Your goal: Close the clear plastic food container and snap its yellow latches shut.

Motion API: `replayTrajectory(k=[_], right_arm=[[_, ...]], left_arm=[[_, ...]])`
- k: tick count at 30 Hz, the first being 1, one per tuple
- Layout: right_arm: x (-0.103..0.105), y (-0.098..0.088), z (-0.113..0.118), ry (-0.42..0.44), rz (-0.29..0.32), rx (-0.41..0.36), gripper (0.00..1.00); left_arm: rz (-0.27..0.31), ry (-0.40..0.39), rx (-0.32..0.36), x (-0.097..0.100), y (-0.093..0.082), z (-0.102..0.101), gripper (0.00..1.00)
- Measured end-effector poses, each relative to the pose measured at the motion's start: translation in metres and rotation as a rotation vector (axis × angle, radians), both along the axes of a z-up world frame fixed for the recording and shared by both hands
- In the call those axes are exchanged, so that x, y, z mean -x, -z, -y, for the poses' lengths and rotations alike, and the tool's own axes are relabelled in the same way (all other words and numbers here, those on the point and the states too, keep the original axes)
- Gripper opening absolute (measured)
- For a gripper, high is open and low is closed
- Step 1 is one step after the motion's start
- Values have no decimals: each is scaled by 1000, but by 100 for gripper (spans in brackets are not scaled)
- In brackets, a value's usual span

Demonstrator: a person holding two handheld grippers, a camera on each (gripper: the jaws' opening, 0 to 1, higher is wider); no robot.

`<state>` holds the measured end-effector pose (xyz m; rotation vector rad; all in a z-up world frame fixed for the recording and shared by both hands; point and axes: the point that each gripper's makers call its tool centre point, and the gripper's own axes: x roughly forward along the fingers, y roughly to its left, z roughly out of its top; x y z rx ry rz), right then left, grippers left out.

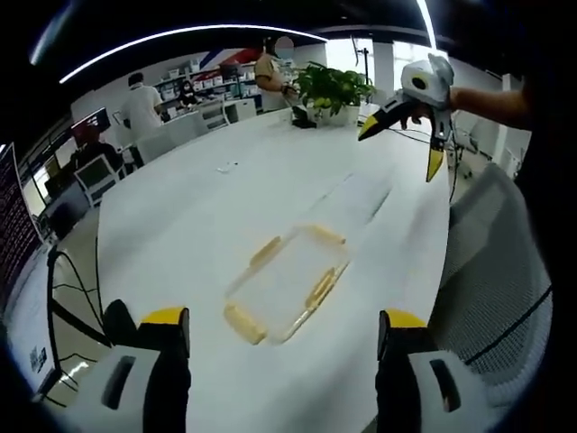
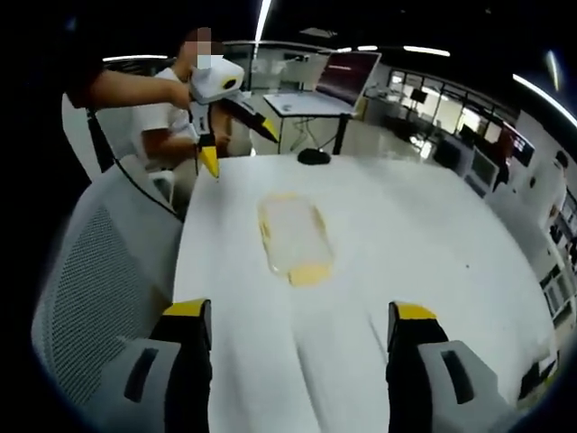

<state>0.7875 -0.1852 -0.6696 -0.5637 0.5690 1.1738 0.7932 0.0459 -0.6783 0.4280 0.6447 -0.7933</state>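
Your left claw [image 1: 284, 338] sits nearest in the left gripper view, its jaws spread wide and holding nothing. Your right claw [image 2: 300, 334] is likewise wide and empty, well above the worktop [image 1: 180, 225]. That white worktop carries the container [image 1: 287, 281], lying flat near the middle, lid on, ahead of both claws and apart from them. Its yellow latches [image 1: 244, 323] show along the edges. A plant [image 1: 332, 88] stands at the far end.

No text, label or sign is clear enough to read.
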Motion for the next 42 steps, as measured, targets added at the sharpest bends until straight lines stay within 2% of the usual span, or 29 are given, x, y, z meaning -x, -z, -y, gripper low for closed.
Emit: replayTrajectory(k=[15,26,30,42], right_arm=[[-12,16,-26,-54,-11,37,69],[-22,34,-43,-98,-29,71,61],[-25,38,-50,-111,-43,61,61],[-37,59,-61,-144,-63,106,53]], left_arm=[[-22,65,-59,-12,22,-7,71],[-33,157,-124,-24,38,-8,61],[-32,190,-161,-29,45,-9,58],[-72,282,-220,-42,64,-13,51]])
